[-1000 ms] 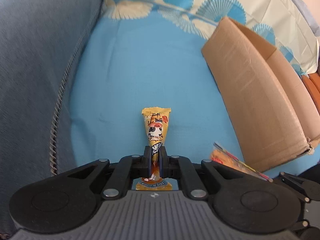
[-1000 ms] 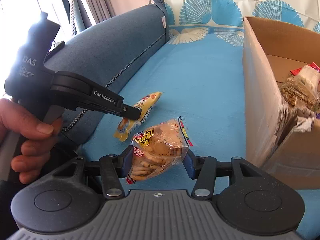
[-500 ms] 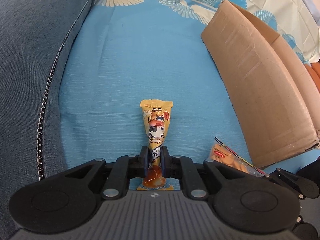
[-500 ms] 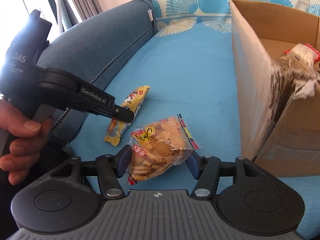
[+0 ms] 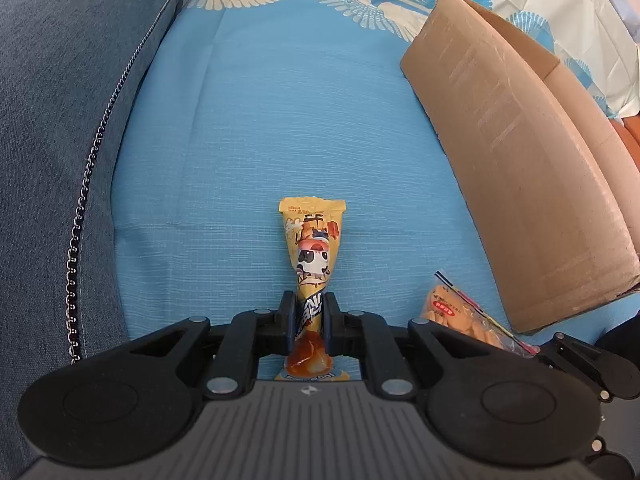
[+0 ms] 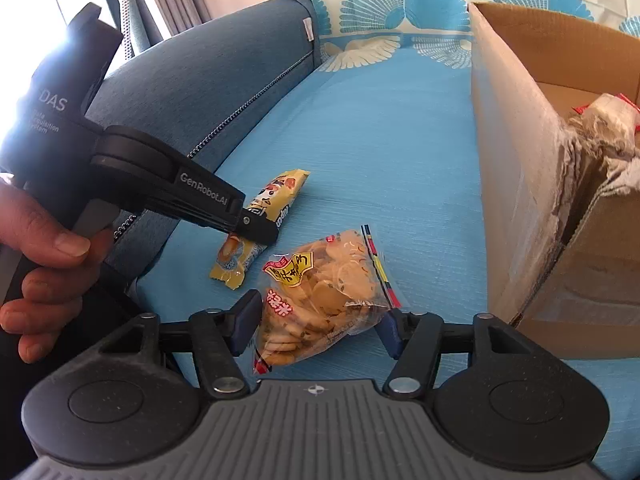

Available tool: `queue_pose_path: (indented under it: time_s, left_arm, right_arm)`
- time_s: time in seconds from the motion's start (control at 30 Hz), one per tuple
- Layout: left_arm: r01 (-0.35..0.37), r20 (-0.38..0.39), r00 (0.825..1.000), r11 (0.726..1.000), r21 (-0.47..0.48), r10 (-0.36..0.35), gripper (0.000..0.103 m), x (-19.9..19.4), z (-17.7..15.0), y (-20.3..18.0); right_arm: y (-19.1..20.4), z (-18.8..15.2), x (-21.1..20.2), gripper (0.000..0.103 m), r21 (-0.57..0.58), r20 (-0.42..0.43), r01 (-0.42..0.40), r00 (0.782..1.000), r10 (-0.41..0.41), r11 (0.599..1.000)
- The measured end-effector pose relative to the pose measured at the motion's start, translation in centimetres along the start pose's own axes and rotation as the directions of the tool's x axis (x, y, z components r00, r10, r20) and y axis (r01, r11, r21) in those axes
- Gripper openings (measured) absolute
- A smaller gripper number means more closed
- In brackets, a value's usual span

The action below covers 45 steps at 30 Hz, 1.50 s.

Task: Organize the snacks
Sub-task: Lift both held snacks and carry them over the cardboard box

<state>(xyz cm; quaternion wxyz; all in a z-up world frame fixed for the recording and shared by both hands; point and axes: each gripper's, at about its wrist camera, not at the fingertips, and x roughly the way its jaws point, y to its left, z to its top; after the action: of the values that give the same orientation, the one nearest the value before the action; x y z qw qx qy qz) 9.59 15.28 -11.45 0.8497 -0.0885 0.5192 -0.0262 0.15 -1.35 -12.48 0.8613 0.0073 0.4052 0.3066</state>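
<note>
My left gripper [image 5: 308,322] pinches the yellow snack stick [image 5: 313,256] mid-length on the blue sheet [image 5: 280,120]; it may sag. My right gripper [image 6: 316,330] clamps the cracker bag [image 6: 326,292]; squeezing could crush it. The cardboard box [image 6: 516,184] sits at two o'clock.

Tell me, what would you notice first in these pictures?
Probably the long yellow cartoon snack packet, lying on the bright blue sofa cover and pinched by the left gripper. Next, the clear bag of round biscuits between the right gripper fingers, with the big brown cardboard box standing to its right.
</note>
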Motion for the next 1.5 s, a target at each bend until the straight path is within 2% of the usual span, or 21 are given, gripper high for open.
queue_pose_path:
  time_s: [0.2, 0.47, 1.13, 1.5]
  left_arm:
    - [-0.003, 0.008, 1.000, 1.000, 0.002, 0.003, 0.012, -0.1, -0.1, -0.2]
    - [0.020, 0.062, 0.998, 1.000, -0.014, -0.019, 0.010, -1.1, -0.5, 0.2]
    - [0.034, 0.126, 0.992, 0.999, -0.034, -0.029, 0.010, -2.8, -1.1, 0.8]
    - [0.007, 0.165, 0.986, 0.999, -0.040, 0.000, 0.010, -3.7, -1.1, 0.7]
  right_arm:
    - [0.7, -0.1, -0.3, 0.056, -0.048, 0.014, 0.018, 1.000, -0.017, 0.999]
    - [0.7, 0.2, -1.8, 0.056, -0.040, 0.086, 0.019, 0.996, -0.016, 0.999]
    - [1.1, -0.1, -2.8, 0.056, -0.042, 0.139, 0.020, 0.990, -0.014, 0.999]
    - [1.0, 0.4, -3.8, 0.056, -0.041, 0.198, 0.009, 0.980, -0.001, 0.999]
